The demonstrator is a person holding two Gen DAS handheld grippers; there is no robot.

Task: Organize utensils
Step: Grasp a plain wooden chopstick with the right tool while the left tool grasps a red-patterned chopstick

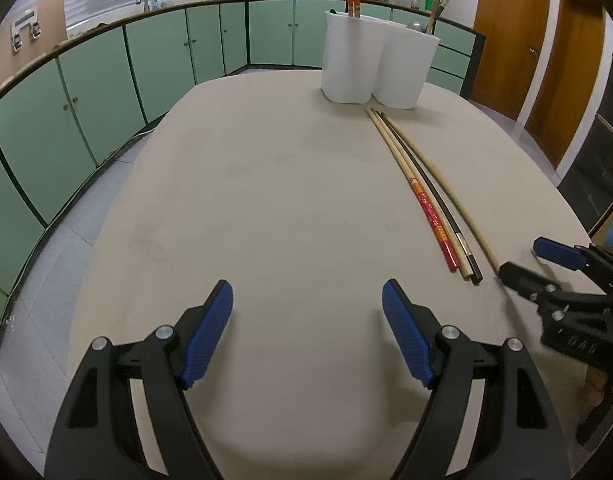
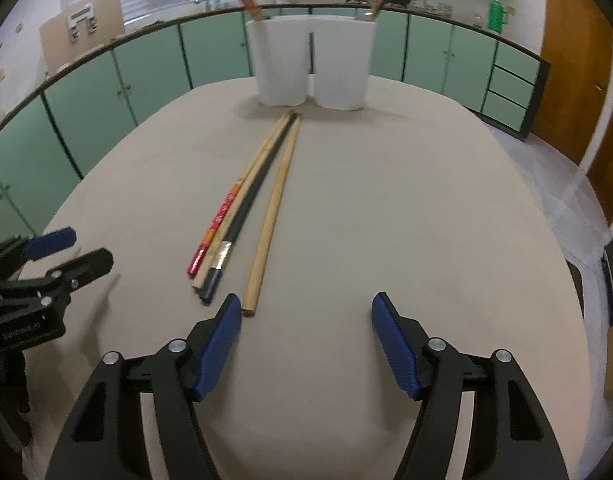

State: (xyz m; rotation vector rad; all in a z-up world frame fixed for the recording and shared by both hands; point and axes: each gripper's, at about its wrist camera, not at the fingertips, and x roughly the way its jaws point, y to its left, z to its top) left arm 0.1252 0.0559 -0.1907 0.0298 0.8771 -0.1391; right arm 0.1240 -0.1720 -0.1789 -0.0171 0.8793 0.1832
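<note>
Four chopsticks [image 2: 242, 216] lie loose on the tabletop [image 2: 386, 208], fanned lengthwise w/ thin tips at the far end just short of the white holder [image 2: 312, 68] and thick ends near. Three sit bunched: red-patterned one [image 2: 216, 224], a plain pale one, a black one [image 2: 242, 224]; the tan stick [image 2: 272, 208] lies a bit apart on the right. Probably laid out that way so each can be taken by its thick end and dropped into a compartment; the holder has side-by-side compartments already carrying sticks, red ones upright in one. Right tongs [image 2: 306, 316] are angled down over the tabletop, open, nothing between the pads, the left pad [image 2: 222, 340] just beside the tan stick's near end; can't tell if touching. That stick looks like the next pick, but it's outside the gap, so a small shift left seems needed before closing. Left tongs [image 1: 306, 304] also tilt down, open and empty, over bare tabletop well left of the chopsticks, prob. waiting. Each tongs appears at the edge of the other's view, low, near the tabletop.
</note>
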